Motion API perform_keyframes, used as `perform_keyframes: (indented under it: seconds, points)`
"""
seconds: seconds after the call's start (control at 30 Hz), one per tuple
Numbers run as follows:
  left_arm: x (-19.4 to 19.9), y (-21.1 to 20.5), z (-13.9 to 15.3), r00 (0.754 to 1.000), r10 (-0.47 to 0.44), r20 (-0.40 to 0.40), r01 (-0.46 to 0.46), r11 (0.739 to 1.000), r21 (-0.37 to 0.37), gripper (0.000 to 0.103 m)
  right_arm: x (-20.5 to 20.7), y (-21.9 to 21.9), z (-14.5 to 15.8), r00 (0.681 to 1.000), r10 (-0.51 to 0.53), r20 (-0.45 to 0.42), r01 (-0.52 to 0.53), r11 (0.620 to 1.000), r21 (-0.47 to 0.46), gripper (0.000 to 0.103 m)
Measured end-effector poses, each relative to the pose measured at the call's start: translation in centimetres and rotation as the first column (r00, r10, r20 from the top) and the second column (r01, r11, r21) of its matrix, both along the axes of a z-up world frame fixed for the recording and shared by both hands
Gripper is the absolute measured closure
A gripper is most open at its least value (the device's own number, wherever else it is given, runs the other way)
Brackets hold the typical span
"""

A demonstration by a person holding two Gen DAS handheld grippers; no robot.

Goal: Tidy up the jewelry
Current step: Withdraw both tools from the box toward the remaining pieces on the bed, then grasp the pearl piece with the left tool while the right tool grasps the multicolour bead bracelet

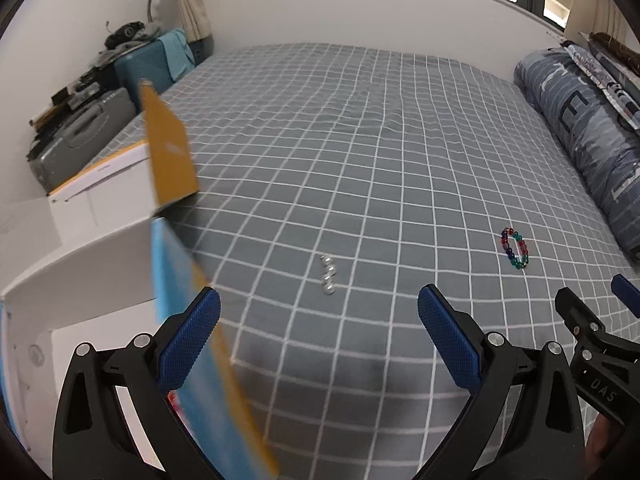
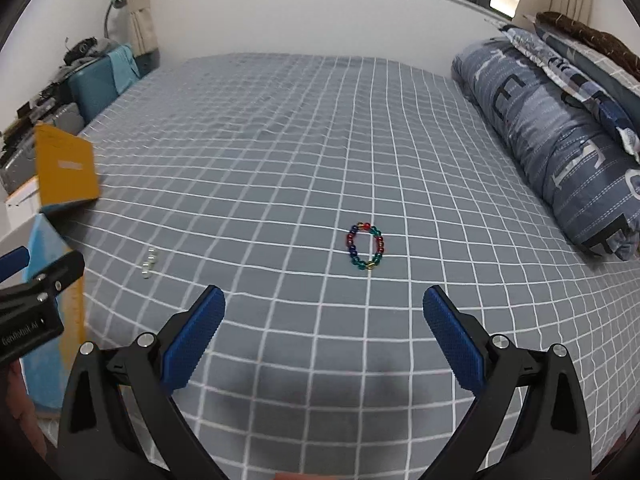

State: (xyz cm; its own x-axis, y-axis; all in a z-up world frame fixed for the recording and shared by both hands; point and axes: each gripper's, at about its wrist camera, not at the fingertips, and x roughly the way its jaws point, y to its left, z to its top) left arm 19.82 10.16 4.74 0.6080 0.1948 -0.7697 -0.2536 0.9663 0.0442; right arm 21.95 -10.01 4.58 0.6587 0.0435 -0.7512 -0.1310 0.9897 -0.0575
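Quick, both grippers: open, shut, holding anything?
Left gripper: open, holding nothing; pearl beads lie ahead on the bed.
Right gripper: open, holding nothing; colored bracelet lies ahead of it.

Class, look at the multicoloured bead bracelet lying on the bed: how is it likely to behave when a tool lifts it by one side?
The bead bracelet is a loop of separate round beads, so it would probably sag and swing rather than hold its ring shape. The beads look glossy, so they may slip between the pads. It looks small and probably light.
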Motion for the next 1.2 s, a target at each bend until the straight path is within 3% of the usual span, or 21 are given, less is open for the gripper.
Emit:
perform_keyframes:
  seconds: [0.27,0.6,0.77,0.97,1.07,1.2]
  points:
    - [6.2,0.5,-4.4,0.997,0.042,-0.062,-0.044,0.998,-0.035,0.006,6.9,-0.9,-3.9,0.999,-0.005,-0.051,0.003,1.0,-0.029,0.008]
    - [11.0,2.1,-11.3,0.982,0.107,-0.158,-0.119,0.991,-0.068,0.006,12.6,-2.7,-9.1,0.991,-0.002,-0.134,0.005,1.0,0.023,0.008]
    - [12.5,2.2,-12.3,0.981,0.109,-0.162,-0.123,0.99,-0.075,0.006,13.9,-3.6,-10.7,0.986,0.006,-0.168,0.002,0.999,0.052,0.008]
    - [13.0,2.2,-13.2,0.981,0.101,-0.164,-0.115,0.99,-0.082,0.008,14.7,-4.1,-12.1,0.979,0.012,-0.205,0.0,0.998,0.058,0.019]
    - [12.9,2.4,-13.2,0.982,0.099,-0.158,-0.114,0.99,-0.087,0.018,14.7,-4.2,-12.1,0.979,0.009,-0.205,0.004,0.998,0.061,0.024]
    - [12.6,1.9,-13.2,0.985,0.078,-0.154,-0.09,0.994,-0.069,0.042,14.6,-4.0,-12.2,0.978,0.016,-0.206,-0.005,0.998,0.055,0.037]
